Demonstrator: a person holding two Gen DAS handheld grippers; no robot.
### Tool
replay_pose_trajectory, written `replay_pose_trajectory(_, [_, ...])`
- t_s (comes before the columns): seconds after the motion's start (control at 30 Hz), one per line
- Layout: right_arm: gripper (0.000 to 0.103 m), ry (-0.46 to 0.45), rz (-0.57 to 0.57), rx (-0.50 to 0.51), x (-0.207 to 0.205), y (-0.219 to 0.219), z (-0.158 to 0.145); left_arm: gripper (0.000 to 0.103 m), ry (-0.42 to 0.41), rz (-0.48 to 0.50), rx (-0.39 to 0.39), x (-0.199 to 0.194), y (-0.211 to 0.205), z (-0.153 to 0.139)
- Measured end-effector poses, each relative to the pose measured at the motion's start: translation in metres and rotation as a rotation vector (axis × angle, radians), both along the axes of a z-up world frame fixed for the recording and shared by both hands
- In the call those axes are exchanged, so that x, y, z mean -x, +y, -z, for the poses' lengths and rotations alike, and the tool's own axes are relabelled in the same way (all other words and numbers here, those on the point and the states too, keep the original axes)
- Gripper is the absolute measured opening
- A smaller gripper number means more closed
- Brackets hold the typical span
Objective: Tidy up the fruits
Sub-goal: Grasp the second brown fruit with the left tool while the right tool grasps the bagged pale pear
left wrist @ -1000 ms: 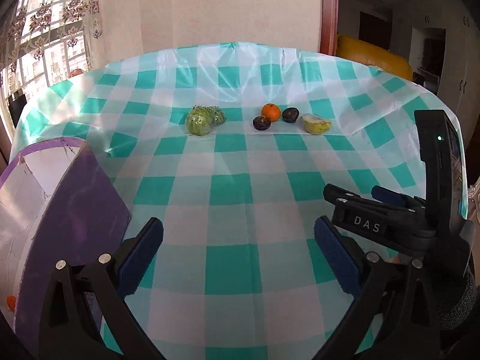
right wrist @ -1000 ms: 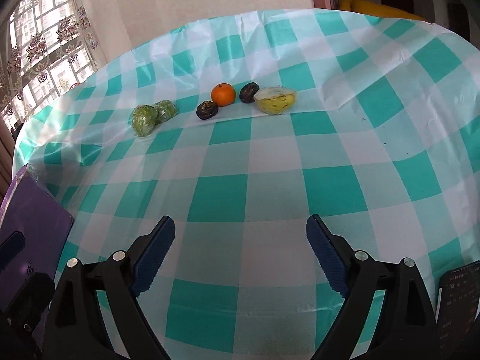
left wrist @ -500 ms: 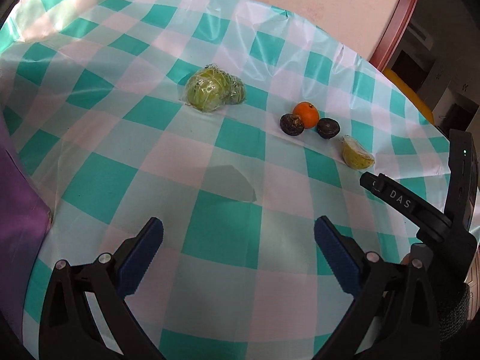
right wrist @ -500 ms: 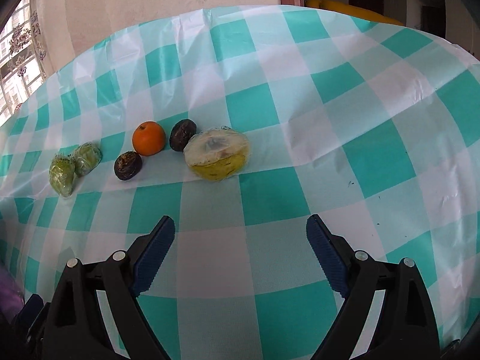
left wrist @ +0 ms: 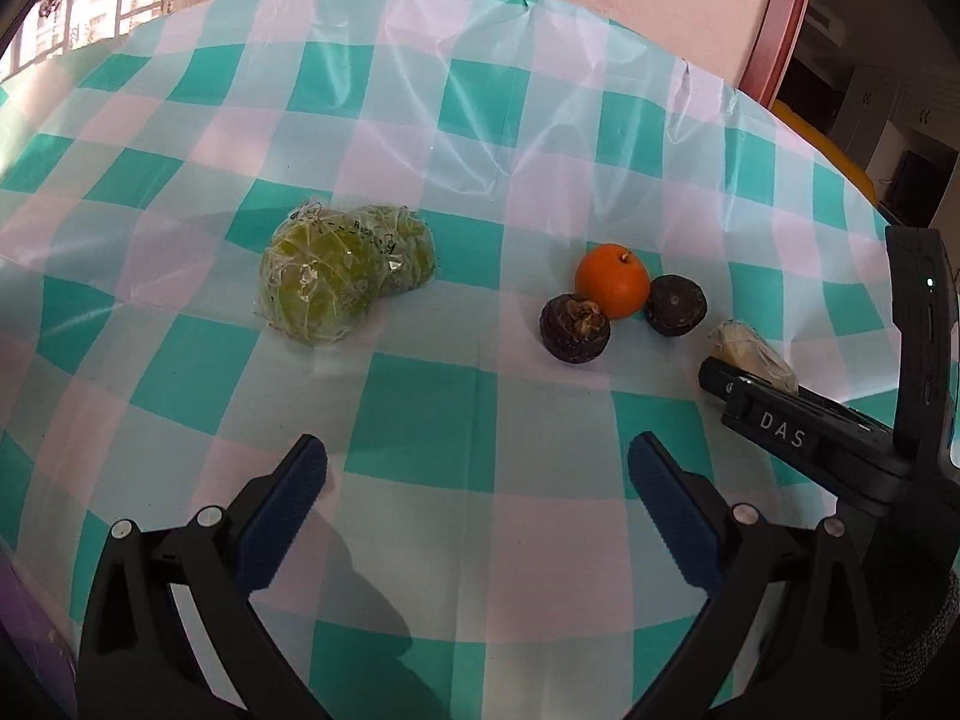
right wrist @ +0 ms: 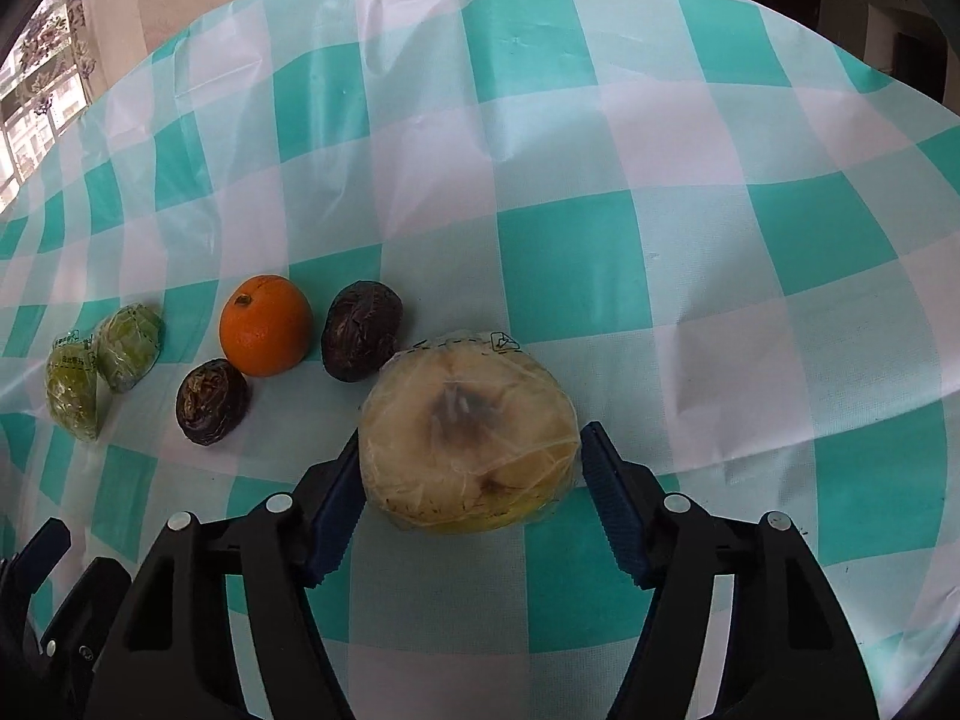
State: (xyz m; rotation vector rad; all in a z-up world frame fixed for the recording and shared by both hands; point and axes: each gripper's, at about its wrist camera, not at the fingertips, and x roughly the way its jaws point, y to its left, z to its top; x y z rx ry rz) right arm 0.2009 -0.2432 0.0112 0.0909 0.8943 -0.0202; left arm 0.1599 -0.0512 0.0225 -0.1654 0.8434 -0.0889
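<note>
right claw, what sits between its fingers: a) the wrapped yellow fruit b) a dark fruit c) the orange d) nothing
a: the right claw brackets the wrapped yellow fruit, a finger on each side; the orange lies farther off to the left.

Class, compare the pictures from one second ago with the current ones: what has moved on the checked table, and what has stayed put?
The right tongs advanced to the wrapped yellow fruit, which now sits between their open fingers, not yet clamped. The left tongs moved forward toward the wrapped green fruit, open and empty. The orange, both dark fruits and the green fruit stayed put.
</note>
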Motion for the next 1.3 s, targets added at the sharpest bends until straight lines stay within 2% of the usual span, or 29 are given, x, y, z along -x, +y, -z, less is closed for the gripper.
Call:
replay_pose_trajectory(0.23, [0.059, -0.054, 0.114, -0.194, 0.016, -0.039, -0.002, 0.098, -0.006, 0.098, -0.122, -0.040, -0.037, -0.001])
replay_pose_trajectory(0.33, [0.059, -0.060, 0.128, -0.214, 0.020, -0.042, -0.002, 0.083, 0.009, 0.120, -0.184, -0.056, -0.053, 0.003])
replay_pose_trajectory(0.4, [0.059, -0.060, 0.127, -0.213, 0.022, -0.040, -0.002, 0.066, 0.031, 0.131, -0.218, -0.066, -0.061, 0.006])
replay_pose_trajectory(0.63, [0.059, -0.055, 0.113, -0.205, 0.019, -0.042, -0.001, 0.059, 0.038, 0.140, -0.225, -0.079, -0.067, 0.007])
replay_pose_trajectory(0.67, [0.059, -0.055, 0.113, -0.204, 0.018, -0.041, -0.001, 0.055, 0.036, 0.144, -0.224, -0.080, -0.068, 0.007])
replay_pose_trajectory(0.7, [0.059, -0.055, 0.113, -0.203, 0.019, -0.042, -0.001, 0.043, 0.033, 0.157, -0.220, -0.081, -0.069, 0.007])
replay_pose_trajectory(0.73, [0.059, -0.055, 0.113, -0.201, 0.018, -0.041, 0.000, 0.036, 0.028, 0.164, -0.221, -0.080, -0.070, 0.007])
replay_pose_trajectory(0.77, [0.059, -0.054, 0.113, -0.198, 0.018, -0.041, -0.001, 0.036, 0.025, 0.154, -0.231, -0.081, -0.071, 0.006])
replay_pose_trajectory(0.87, [0.059, -0.050, 0.118, -0.179, 0.017, -0.040, -0.001, 0.036, 0.005, 0.110, -0.179, -0.076, -0.057, 0.002])
replay_pose_trajectory(1.0, [0.059, -0.049, 0.129, -0.166, 0.011, -0.029, 0.001, 0.036, -0.002, 0.030, -0.057, -0.065, -0.031, 0.001])
replay_pose_trajectory(1.13, [0.059, -0.077, 0.154, -0.175, 0.017, -0.029, -0.001, 0.036, -0.016, 0.050, -0.029, -0.046, -0.027, -0.002])
replay_pose_trajectory(1.3, [0.059, -0.083, 0.122, -0.191, 0.032, -0.013, -0.002, 0.036, -0.005, 0.055, 0.061, -0.014, -0.008, 0.000])
